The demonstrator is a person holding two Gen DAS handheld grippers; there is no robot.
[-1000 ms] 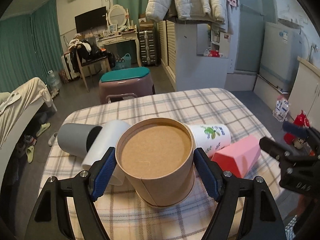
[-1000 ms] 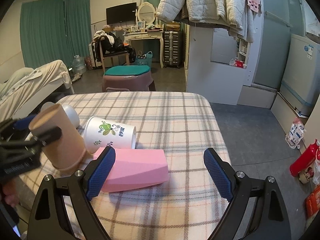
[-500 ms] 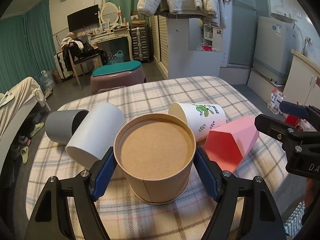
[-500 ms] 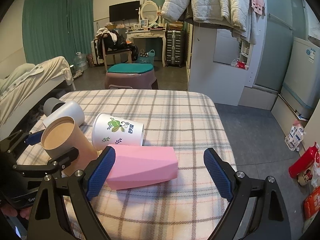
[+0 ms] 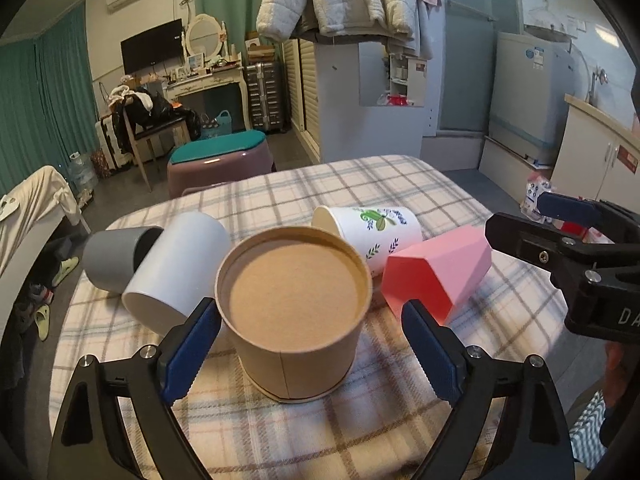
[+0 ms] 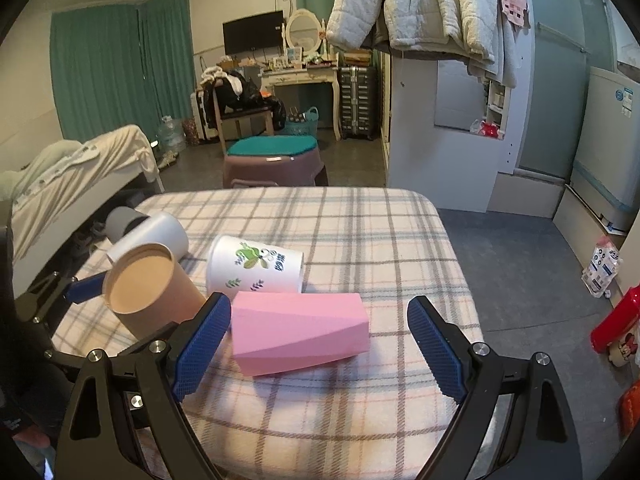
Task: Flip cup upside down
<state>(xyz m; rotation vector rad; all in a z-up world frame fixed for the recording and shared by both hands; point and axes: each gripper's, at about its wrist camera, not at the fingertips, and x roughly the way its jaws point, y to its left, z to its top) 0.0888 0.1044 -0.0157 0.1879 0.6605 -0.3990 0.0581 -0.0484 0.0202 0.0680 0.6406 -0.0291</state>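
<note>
A brown paper cup stands upside down on the plaid tablecloth, its flat base facing up. My left gripper is open, its blue pads apart from the cup's sides. The cup also shows in the right wrist view, with the left gripper around it. My right gripper is open and empty, just in front of a pink faceted cup that lies on its side.
A white cup with a green leaf print lies on its side behind the pink cup. A plain white cup and a grey cup lie at the left. The table's right edge drops to the floor.
My left gripper has opened, letting go of the brown cup, which now stands on the cloth base up. The right gripper has stayed open near the pink cup.
</note>
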